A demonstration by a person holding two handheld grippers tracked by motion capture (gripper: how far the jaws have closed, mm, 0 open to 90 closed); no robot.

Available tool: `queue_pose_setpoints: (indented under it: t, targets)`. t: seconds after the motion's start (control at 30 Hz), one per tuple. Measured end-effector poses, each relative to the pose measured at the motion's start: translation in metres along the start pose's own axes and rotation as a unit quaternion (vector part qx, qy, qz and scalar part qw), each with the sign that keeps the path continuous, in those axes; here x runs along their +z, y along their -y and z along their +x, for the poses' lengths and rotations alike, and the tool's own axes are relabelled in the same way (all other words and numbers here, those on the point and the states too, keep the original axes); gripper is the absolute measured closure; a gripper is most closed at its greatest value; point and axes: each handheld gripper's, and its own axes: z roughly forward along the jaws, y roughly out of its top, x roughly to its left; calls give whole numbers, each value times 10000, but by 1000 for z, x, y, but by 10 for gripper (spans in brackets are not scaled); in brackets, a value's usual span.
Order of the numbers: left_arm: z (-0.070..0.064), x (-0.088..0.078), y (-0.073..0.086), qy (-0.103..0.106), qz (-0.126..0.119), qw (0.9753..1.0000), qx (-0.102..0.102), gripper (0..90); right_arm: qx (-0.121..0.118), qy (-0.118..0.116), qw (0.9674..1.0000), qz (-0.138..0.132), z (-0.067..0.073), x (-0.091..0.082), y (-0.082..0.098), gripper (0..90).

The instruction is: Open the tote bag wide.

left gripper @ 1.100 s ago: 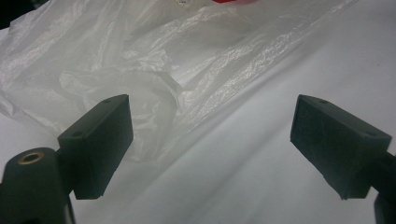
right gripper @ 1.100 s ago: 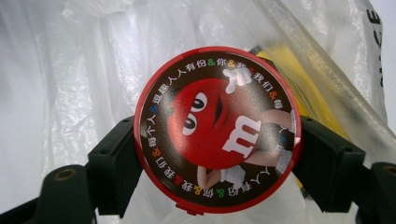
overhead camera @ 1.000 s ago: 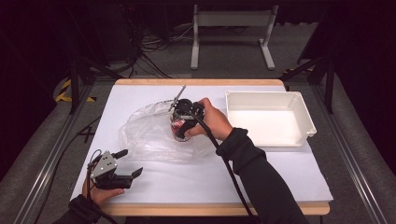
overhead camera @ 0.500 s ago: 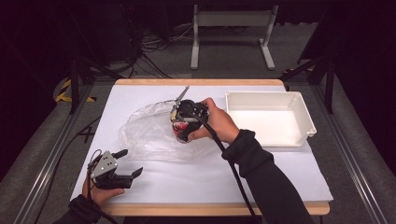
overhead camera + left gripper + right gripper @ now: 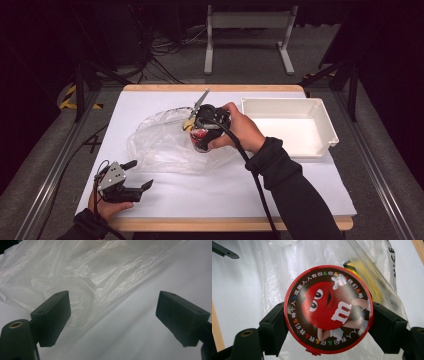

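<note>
A round red candy tin (image 5: pixel 328 310) is clamped between the fingers of the right gripper (image 5: pixel 202 135), above a crumpled clear plastic bag (image 5: pixel 160 145) at the middle of the white surface (image 5: pixel 300 190). The left gripper (image 5: pixel 125 187) is rested near the front edge, its fingers (image 5: pixel 51 316) spread apart and holding nothing.

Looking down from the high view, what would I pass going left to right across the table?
Left gripper → clear plastic bag → red round tin held in the right gripper → white tray.
</note>
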Motion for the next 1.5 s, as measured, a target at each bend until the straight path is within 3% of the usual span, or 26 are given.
queue_pose_setpoints:
  t: [0.27, 0.57, 0.97, 1.5]
  targets:
    - [0, 0, 0, 14, 8, 10000, 8, 136, -90, 45, 9999, 55, 2, -14, 5, 234]
    - [0, 0, 0, 20, 26, 10000, -12, 136, 25, 185, 9998, -69, -8, -38, 18, 234]
    - [0, 0, 0, 21, 25, 10000, -18, 135, 345, 391, 9984, -227, -25, -73, 50, 234]
    - [0, 1, 0, 18, 47, 10000, -18, 135, 785, 600, 9949, -208, -46, -93, 96, 234]
